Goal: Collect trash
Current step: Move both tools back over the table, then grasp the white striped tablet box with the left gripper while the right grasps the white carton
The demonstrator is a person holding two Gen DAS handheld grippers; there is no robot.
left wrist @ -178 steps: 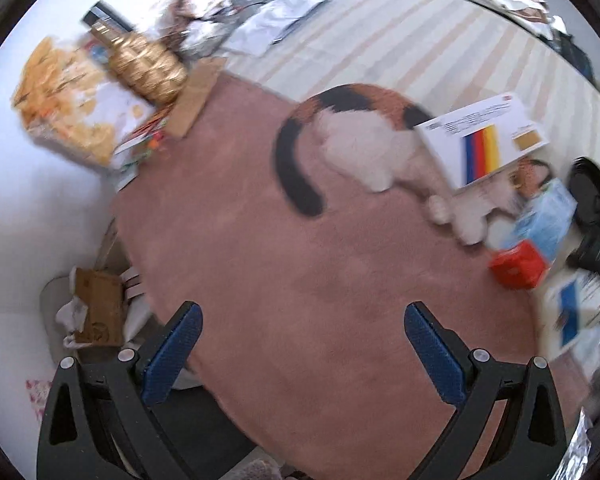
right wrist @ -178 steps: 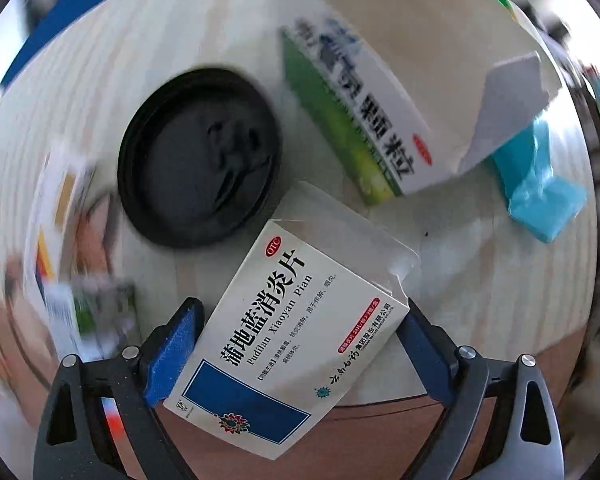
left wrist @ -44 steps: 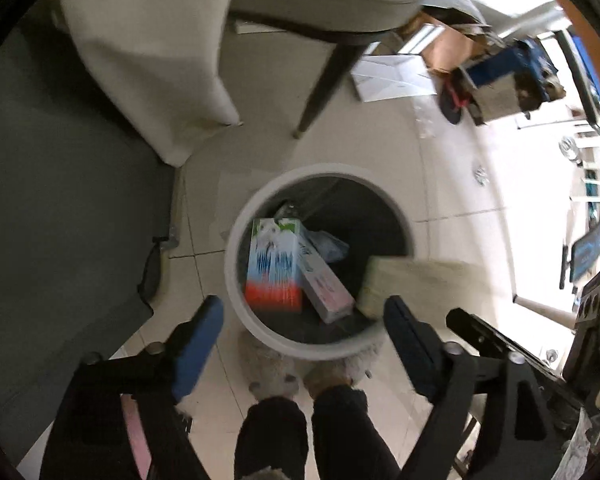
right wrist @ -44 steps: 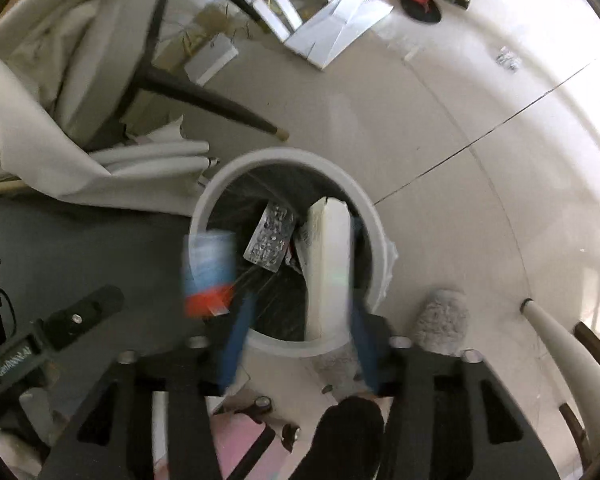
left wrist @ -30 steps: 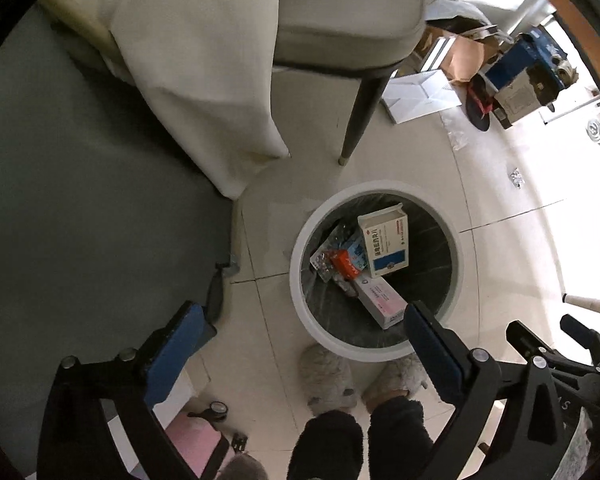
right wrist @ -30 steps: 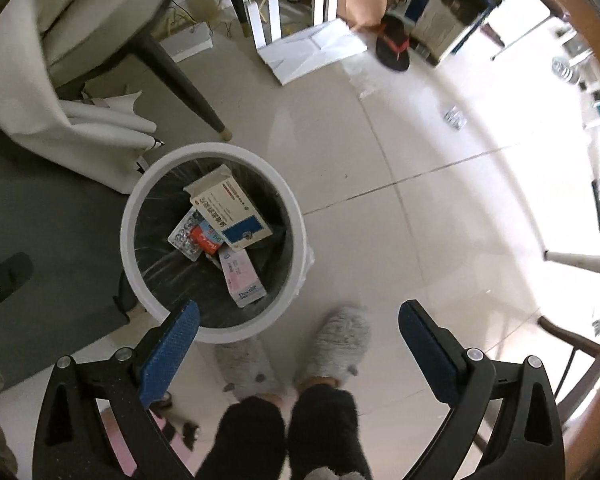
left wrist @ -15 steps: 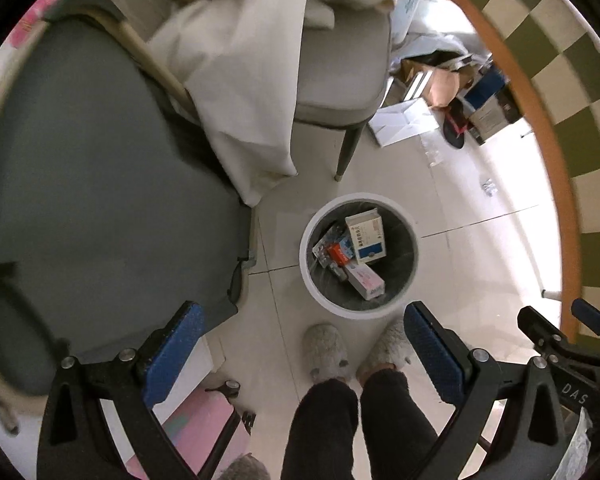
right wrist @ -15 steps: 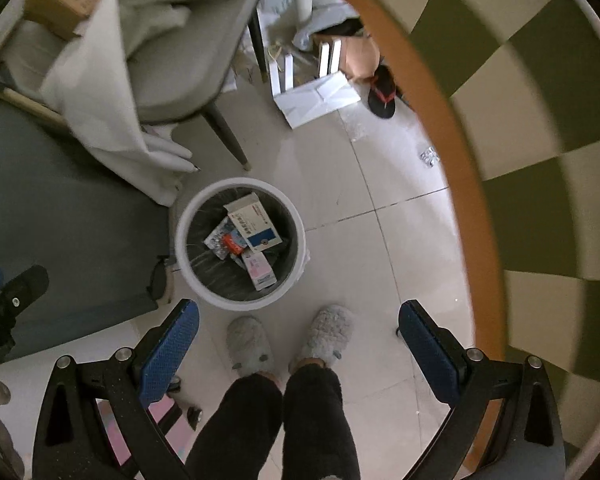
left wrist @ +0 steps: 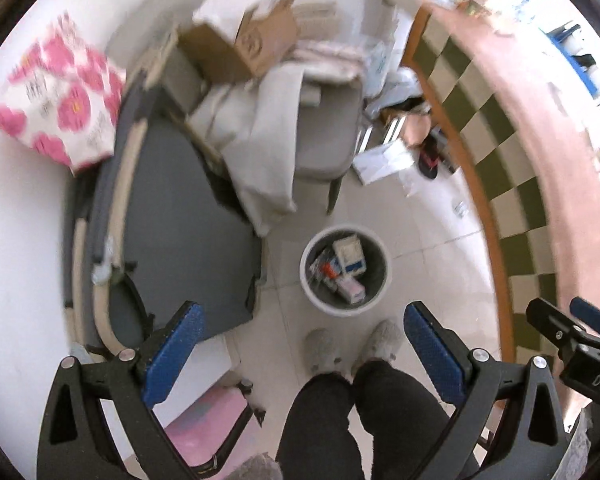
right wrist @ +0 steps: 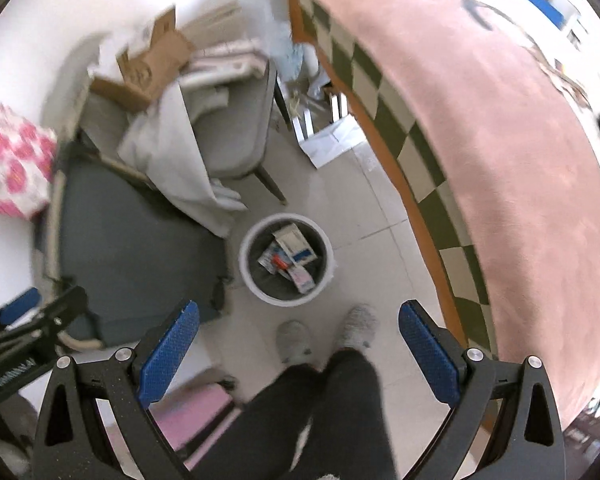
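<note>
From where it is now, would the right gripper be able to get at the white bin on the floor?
Probably yes: the right gripper is open and empty, the white bin stands uncovered below it, nothing between; it only needs lowering.

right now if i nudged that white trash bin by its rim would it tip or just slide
The white trash bin probably slides: it stands upright on smooth floor tiles. It looks light, holding only a few medicine boxes and small packets, so a high push at the rim could tip it. The thin wall may flex slightly.

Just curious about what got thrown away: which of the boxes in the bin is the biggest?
The white box with the blue band, lying on top toward the far side of the white bin; the pinkish box nearer the feet is narrower.
</note>
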